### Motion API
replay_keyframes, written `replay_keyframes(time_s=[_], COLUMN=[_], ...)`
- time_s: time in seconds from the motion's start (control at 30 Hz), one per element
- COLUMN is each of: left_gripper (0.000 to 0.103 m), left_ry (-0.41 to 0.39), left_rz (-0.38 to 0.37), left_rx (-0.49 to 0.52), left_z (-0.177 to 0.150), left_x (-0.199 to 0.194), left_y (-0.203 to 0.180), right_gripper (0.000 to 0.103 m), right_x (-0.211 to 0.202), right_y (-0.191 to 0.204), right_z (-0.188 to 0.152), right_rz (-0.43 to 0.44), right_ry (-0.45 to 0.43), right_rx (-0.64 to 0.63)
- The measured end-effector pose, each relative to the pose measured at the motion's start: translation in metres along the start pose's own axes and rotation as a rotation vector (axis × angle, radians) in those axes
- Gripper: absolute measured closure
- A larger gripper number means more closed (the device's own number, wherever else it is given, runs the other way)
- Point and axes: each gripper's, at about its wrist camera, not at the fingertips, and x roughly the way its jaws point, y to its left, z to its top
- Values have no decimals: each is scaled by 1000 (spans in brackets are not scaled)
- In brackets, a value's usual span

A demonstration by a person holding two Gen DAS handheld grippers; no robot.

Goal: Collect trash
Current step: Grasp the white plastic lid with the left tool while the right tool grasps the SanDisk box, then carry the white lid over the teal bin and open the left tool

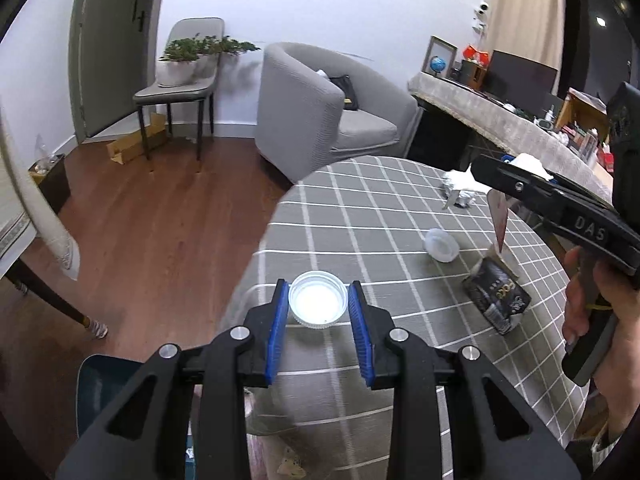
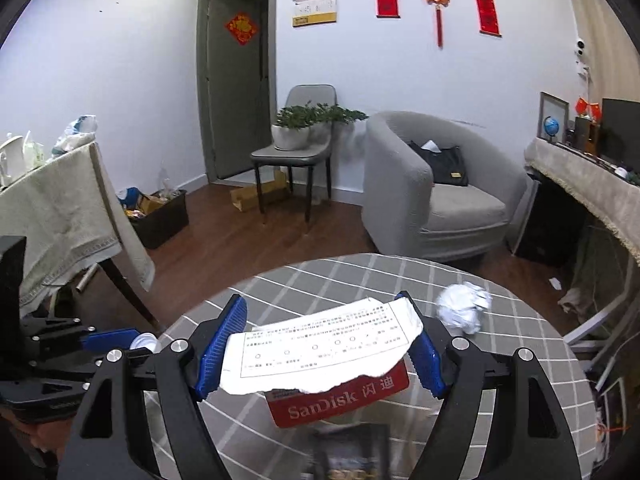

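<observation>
My left gripper has its blue pads on both sides of a white plastic lid on the round checked table; the pads look in contact with its rim. My right gripper holds a red SanDisk card package with torn printed paper above the table. In the left wrist view the right gripper hangs over the table's right side, the card dangling below it. A crumpled white paper ball, a clear plastic lid and a black packet lie on the table.
A grey armchair and a chair with potted plants stand beyond the table. A dark bin with trash sits on the wood floor at left. A cloth-covered table is on the left, a draped counter on the right.
</observation>
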Motion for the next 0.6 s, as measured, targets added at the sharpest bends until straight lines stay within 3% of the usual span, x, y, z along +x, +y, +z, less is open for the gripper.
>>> replay_keyframes(time_s=[0.6], left_gripper=[70], left_ry=[-1], left_rz=[111], left_rx=[-110], left_z=[-13], left_x=[-24], left_y=[72], right_gripper=[26], right_x=[32], right_y=[68], right_z=[0], right_rz=[163], right_ry=[24], right_rx=[5])
